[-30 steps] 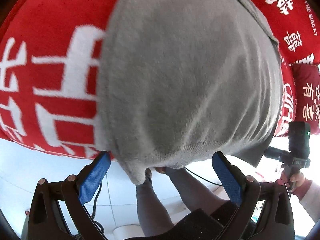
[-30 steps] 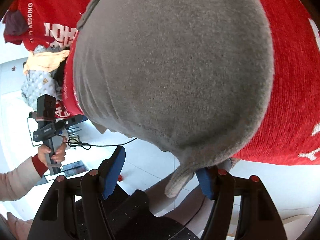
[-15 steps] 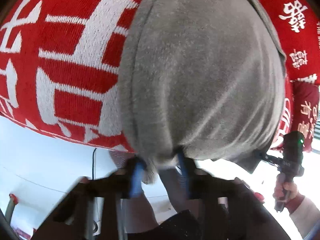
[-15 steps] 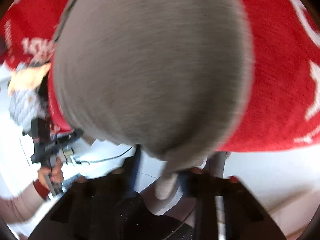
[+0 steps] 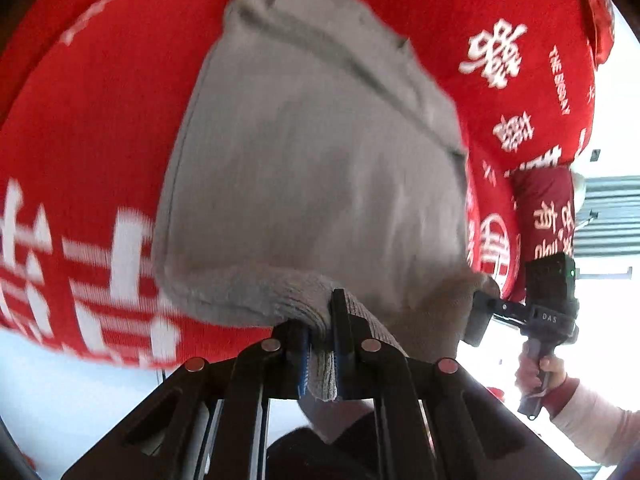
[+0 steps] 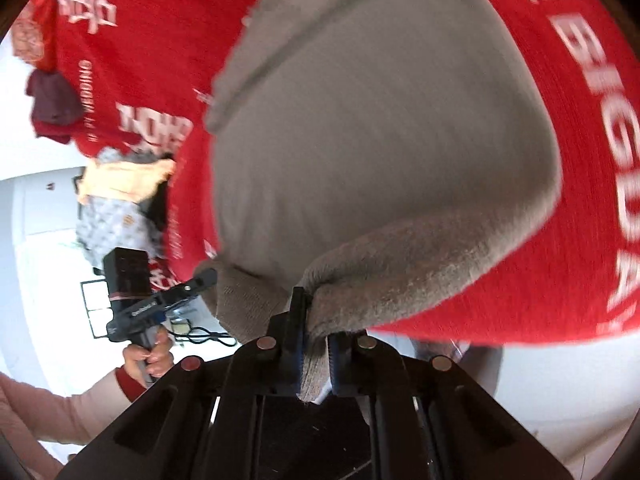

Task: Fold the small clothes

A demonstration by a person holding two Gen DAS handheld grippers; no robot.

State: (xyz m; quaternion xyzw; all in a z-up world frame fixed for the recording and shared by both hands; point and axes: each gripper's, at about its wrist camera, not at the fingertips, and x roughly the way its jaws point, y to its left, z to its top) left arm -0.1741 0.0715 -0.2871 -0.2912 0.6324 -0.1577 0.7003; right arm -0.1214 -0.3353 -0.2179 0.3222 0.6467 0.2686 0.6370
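Grey knit garment [image 5: 312,184] is spread on the red printed cloth [image 5: 92,128], with its near edge pinched at both corners: one by the left gripper [image 5: 320,356], one by the right gripper [image 6: 314,354], each clamped on fabric. No fold is judged complete; carrying the edge across remains.

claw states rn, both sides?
Left claw: closed on the near edge of the grey garment.
Right claw: closed on the same garment's near edge, at another spot.
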